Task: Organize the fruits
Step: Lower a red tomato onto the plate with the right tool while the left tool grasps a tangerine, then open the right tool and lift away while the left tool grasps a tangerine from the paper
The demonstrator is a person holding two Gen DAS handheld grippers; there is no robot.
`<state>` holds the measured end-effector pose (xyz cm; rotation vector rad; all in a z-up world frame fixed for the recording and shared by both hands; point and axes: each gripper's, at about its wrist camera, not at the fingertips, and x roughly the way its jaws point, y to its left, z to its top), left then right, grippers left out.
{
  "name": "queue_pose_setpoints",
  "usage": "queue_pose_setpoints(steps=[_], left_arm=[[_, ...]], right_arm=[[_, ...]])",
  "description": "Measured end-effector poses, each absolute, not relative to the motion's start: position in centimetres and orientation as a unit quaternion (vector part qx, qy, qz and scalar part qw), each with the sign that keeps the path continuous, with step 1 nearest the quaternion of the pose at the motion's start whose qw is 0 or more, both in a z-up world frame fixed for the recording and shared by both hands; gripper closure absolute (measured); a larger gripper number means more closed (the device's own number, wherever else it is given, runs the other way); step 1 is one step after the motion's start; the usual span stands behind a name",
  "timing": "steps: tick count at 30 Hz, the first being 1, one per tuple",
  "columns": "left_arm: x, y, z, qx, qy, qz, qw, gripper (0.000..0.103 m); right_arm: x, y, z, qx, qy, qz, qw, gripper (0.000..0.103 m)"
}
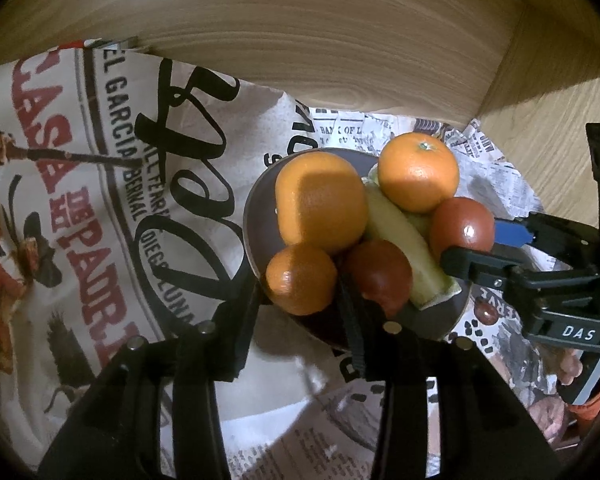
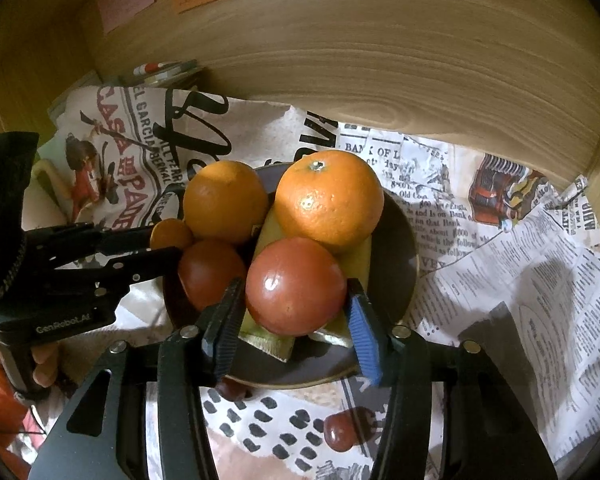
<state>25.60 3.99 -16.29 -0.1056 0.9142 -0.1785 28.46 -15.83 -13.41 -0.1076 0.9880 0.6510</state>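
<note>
Presently the right gripper (image 2: 294, 320) has its fingers spread on either side of a red tomato (image 2: 296, 286) on the dark plate (image 2: 396, 276), contact unconfirmed. Left gripper (image 1: 300, 300) stands open around a small orange (image 1: 301, 279) at the plate's near edge. Plate rests on newspaper (image 2: 520, 280).

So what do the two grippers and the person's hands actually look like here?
Both are black, angular two-finger tools with silver screws. The right gripper has a ribbed blue pad on one finger, a dark one opposite, and a white "DAS" label. The left gripper reads "GenRobot.AI". A bare hand grips its handle, with an orange sleeve below.
</note>
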Motion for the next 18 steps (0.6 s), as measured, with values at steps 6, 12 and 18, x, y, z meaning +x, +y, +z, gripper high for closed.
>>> queue_pose_setpoints(steps=[6,12,18], left_arm=[[23.9,4.2,-15.6,-0.066,0.432,-0.08,0.896,0.04],[20.9,3.4,-14.0,-0.061,0.418,-0.08,0.903,0.036],[16.7,1.9,-13.1,-0.044,0.402,-0.086,0.91,0.029]], right_arm=[[27.4,-16.7,-12.6,-0.043,0.455,0.299,0.837,0.041],[25.0,-18.0,-10.9,-0.037,0.433,0.296,0.85,0.036],[21.9,-19.5,-9.6,-0.019,0.419,0.302,0.856,0.036]])
